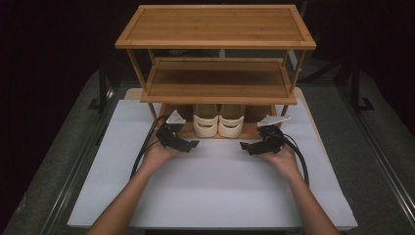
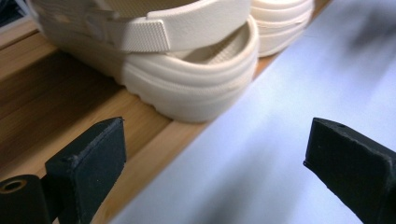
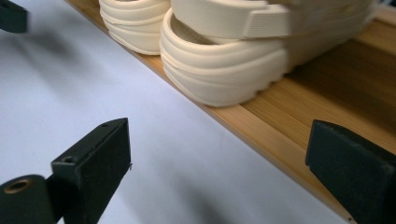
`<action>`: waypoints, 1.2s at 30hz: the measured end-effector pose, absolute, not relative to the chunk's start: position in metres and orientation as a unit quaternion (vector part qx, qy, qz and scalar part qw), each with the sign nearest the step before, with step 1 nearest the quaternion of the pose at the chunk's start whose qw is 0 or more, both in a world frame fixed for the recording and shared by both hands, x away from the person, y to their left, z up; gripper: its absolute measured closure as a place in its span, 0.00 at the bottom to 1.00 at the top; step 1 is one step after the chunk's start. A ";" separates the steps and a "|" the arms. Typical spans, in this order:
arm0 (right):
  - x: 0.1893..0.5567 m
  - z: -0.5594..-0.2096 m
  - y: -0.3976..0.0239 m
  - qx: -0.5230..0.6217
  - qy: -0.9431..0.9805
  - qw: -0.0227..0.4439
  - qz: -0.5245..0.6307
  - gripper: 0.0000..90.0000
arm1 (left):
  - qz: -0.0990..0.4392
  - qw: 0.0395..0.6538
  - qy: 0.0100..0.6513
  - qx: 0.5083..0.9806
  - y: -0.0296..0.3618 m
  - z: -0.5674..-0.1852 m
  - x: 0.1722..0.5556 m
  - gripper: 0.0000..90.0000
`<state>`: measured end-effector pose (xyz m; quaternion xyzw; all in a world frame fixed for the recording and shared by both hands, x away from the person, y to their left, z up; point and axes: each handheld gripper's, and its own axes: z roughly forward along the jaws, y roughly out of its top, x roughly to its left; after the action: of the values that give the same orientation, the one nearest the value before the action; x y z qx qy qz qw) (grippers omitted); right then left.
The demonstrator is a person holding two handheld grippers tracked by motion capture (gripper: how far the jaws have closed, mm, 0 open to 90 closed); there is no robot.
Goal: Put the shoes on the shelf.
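Cream clogs [image 1: 218, 124] side by side on bottom shelf [image 1: 188, 130], heels toward grippers; left gripper [image 1: 190, 145] and right gripper [image 1: 246, 146] flank them, both jaws spread, empty.

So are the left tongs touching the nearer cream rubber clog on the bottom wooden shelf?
Apart. The left gripper view shows the left tongs wide open, with bare shelf between them and the cream rubber clog.

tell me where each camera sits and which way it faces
High view: above the person's side, looking forward and down at the rack, clogs, both forearms, left gripper and right gripper.
Left gripper view: rides the left gripper, facing the clogs' heels; open jaws show.
Right gripper view: rides the right gripper, facing the same heels; open jaws show.
Shared: both clogs on the bottom shelf.
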<state>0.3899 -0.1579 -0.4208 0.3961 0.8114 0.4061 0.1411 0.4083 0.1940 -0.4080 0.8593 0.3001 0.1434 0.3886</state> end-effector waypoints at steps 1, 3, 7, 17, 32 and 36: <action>0.385 -0.419 -0.163 0.397 0.809 0.149 0.407 0.07 | 0.143 0.388 0.300 0.859 0.196 -0.407 0.406 0.06; 0.380 -0.417 -0.170 0.400 0.805 0.147 0.412 0.07 | 0.143 0.394 0.301 0.857 0.203 -0.403 0.397 0.06; 0.365 -0.414 -0.184 0.410 0.800 0.153 0.410 0.05 | 0.144 0.394 0.298 0.857 0.214 -0.399 0.382 0.06; 0.324 -0.421 -0.213 0.425 0.797 0.167 0.396 0.03 | 0.156 0.392 0.318 0.849 0.254 -0.401 0.346 0.06; 0.273 -0.443 -0.259 0.459 0.792 0.172 0.364 0.03 | 0.167 0.360 0.348 0.849 0.307 -0.420 0.294 0.05; 0.263 -0.450 -0.268 0.468 0.795 0.177 0.343 0.03 | 0.170 0.343 0.352 0.854 0.317 -0.430 0.282 0.05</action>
<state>0.2626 -0.2677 -0.4501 0.4682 0.7949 0.3430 0.1771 0.2819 0.3173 -0.4298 0.8543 0.3517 0.1704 0.3426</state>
